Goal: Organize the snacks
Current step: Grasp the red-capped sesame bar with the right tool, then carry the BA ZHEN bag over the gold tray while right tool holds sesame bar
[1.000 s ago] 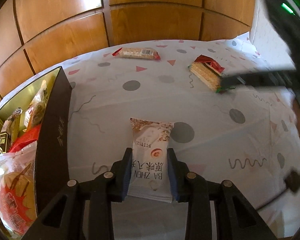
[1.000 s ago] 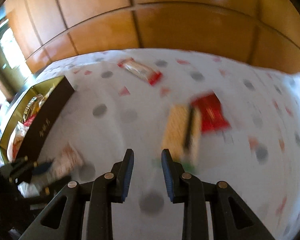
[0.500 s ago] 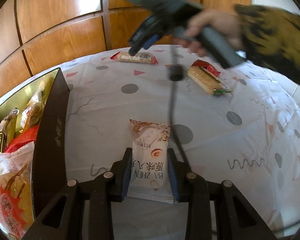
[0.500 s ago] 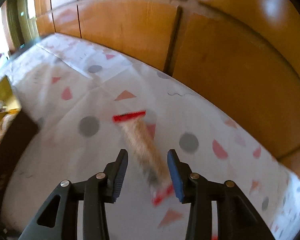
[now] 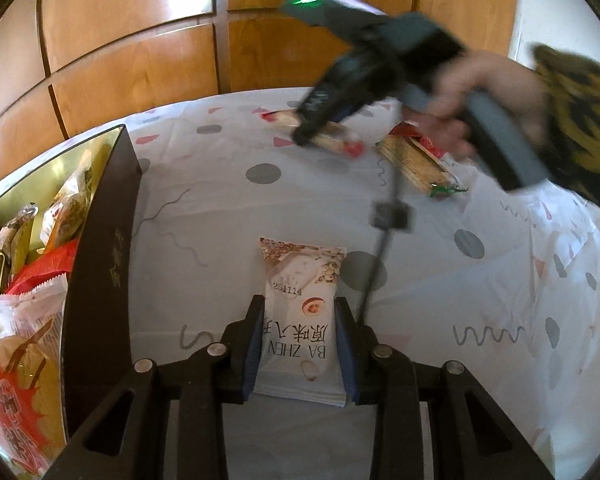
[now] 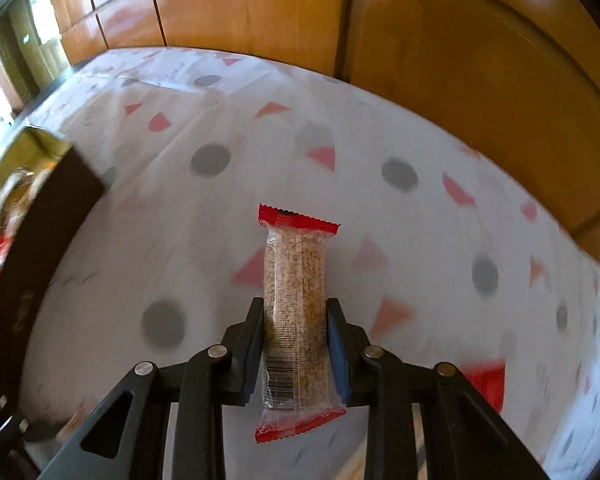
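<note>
Three loose snack packets (image 5: 300, 304) — one box (image 5: 100, 264)

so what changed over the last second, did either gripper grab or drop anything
The right gripper swung from over the wafer pack to the far red-ended sesame bar; its jaws have just been closing, with the bar now clamped between them. Nothing was let go. The left gripper stayed put, holding the white Ba Zhen packet beside the snack box. The wafer pack did not move.

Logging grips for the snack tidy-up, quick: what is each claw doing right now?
Left claw: shut on the white snack packet.
Right claw: jaws have just been closing, shut on the red-ended sesame bar.
</note>
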Motion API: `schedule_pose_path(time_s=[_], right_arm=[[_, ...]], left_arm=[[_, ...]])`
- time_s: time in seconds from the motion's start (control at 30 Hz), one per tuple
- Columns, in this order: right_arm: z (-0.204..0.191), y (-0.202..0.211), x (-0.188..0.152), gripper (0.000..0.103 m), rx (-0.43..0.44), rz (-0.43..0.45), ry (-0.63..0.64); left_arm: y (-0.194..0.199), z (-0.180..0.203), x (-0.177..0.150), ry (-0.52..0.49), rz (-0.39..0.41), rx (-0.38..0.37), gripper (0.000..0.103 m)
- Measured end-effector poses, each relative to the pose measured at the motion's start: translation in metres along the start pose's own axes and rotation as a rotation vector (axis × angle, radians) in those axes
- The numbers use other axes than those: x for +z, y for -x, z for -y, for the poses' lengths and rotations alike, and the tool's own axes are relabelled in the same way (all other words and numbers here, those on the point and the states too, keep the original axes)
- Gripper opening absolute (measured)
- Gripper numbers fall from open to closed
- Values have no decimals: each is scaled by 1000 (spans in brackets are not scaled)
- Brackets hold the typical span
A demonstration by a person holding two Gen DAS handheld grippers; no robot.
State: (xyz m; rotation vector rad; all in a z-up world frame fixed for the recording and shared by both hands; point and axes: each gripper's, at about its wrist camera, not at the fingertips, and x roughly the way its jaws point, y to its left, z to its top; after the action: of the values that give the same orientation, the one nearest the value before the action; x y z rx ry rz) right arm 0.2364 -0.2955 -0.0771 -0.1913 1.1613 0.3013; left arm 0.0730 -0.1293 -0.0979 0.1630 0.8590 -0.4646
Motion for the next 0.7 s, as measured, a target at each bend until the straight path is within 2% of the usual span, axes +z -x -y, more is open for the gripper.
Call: schedule_pose_path(time_s=[0.17, 0.3, 0.47, 0.6, 0.7], right_arm=[[-3, 54, -49, 29, 72, 65, -71], [-9, 83, -90, 29, 88, 94, -127], [-10, 102, -159, 29, 34, 107, -254], [-16, 88, -196, 30, -72, 65, -305], [-21, 87, -209, 30, -111, 121, -330]], left_arm=[[1, 0, -1, 9, -4, -2, 33], [-1, -1, 0, 11, -7, -1, 33], [-3, 0, 5, 8, -17, 14, 33], [-4, 6, 7, -1, -32, 47, 33], [2, 7, 10, 4, -40, 60, 33]])
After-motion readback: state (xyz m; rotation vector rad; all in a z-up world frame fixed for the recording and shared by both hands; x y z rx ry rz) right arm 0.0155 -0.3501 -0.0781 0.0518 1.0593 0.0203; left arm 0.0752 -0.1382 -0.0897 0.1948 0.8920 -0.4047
